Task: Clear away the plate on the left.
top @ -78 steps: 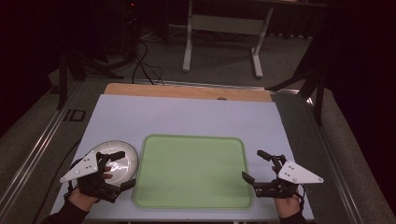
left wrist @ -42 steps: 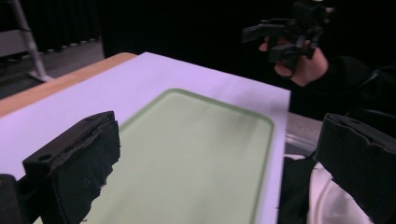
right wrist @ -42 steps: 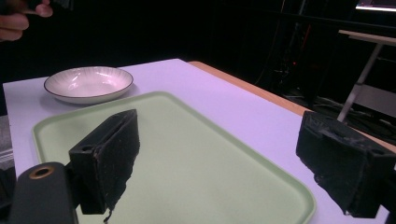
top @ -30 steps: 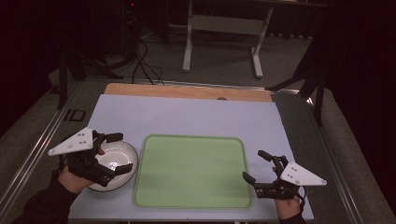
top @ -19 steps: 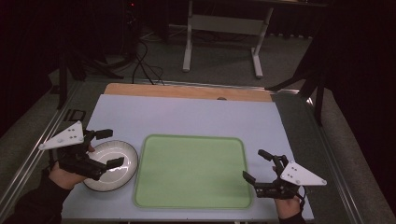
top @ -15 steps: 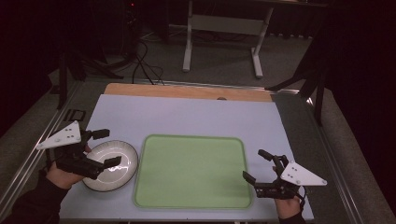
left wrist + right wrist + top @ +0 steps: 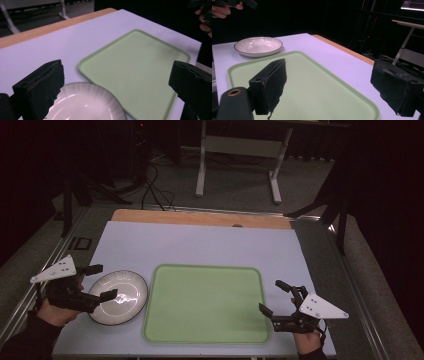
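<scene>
A white ribbed plate (image 7: 122,299) with a dark rim lies on the pale table cover, just left of a light green tray (image 7: 207,302). My left gripper (image 7: 104,281) stands open at the plate's left rim, one fingertip over the edge and nothing held. In the left gripper view the plate (image 7: 82,106) sits low between the wide jaws of the gripper (image 7: 117,92), with the tray (image 7: 135,67) beyond. My right gripper (image 7: 270,296) is open at the tray's right edge. In its view the gripper (image 7: 334,85) faces across the tray (image 7: 312,82) toward the plate (image 7: 258,46).
The table cover (image 7: 200,245) stretches behind the tray to a wooden strip (image 7: 200,217) at the far edge. Metal side rails (image 7: 345,270) flank the table. A white table frame (image 7: 237,150) and cables lie on the floor beyond. The person's other hand (image 7: 223,8) appears far off.
My left gripper has swung from the plate's near side across it and drawn back to the left, staying open. The plate rests in nearly the same spot. The right gripper has not moved.
</scene>
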